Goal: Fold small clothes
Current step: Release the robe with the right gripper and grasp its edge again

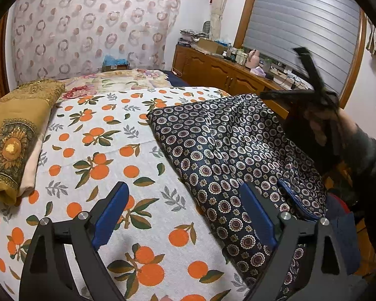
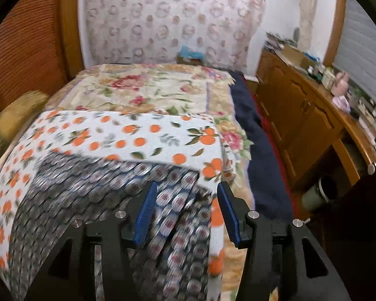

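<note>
A dark navy garment with white and maroon round motifs lies spread on the orange-print sheet at the right side of the bed. My left gripper is open and empty, hovering just above the garment's left edge. My right gripper is open and empty above the garment, which is blurred in the right wrist view. The right gripper also shows in the left wrist view, raised above the garment's far right corner.
A folded mustard quilt lies at the bed's left side. A floral blanket covers the far end of the bed. A wooden cabinet with clutter on top runs along the right, under a window.
</note>
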Available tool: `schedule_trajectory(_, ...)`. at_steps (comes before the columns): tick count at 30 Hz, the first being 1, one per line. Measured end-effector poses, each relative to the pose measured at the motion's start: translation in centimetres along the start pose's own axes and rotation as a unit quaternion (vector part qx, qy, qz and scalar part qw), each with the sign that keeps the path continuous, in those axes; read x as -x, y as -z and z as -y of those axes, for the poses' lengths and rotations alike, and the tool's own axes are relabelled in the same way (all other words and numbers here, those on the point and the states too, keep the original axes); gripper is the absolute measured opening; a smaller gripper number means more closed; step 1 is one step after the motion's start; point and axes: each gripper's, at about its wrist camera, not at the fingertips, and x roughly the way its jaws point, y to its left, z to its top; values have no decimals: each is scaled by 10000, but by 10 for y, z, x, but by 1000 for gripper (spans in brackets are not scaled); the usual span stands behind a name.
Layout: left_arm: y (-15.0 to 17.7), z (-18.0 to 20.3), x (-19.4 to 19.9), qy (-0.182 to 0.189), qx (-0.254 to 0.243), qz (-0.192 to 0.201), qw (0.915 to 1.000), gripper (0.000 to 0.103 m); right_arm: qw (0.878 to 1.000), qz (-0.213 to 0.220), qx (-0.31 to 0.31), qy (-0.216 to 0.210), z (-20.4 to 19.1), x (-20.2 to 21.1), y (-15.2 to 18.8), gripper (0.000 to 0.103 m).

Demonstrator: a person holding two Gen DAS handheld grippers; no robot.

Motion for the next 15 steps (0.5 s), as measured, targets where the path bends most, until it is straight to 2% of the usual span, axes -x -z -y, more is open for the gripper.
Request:
schedule_trajectory(4, 1, 5, 0, -7, -94, -16, 10000, 91, 9983, 90, 249, -516, -36, 37, 41, 52)
schedule_trajectory(7, 2, 7, 0, -61, -156, -38, 9999, 91, 9943, -7, 440, -973, -65, 53, 77, 52)
schedule_trajectory(13, 3, 9, 1, -120, -175, -62, 9998, 91, 9886, -185, 492, -1414, -104, 66, 122, 52)
schedule_trajectory(15, 5, 9, 2, -118, -191, -75, 9997, 91, 9882, -265, 544, -1407, -112, 65, 129, 52)
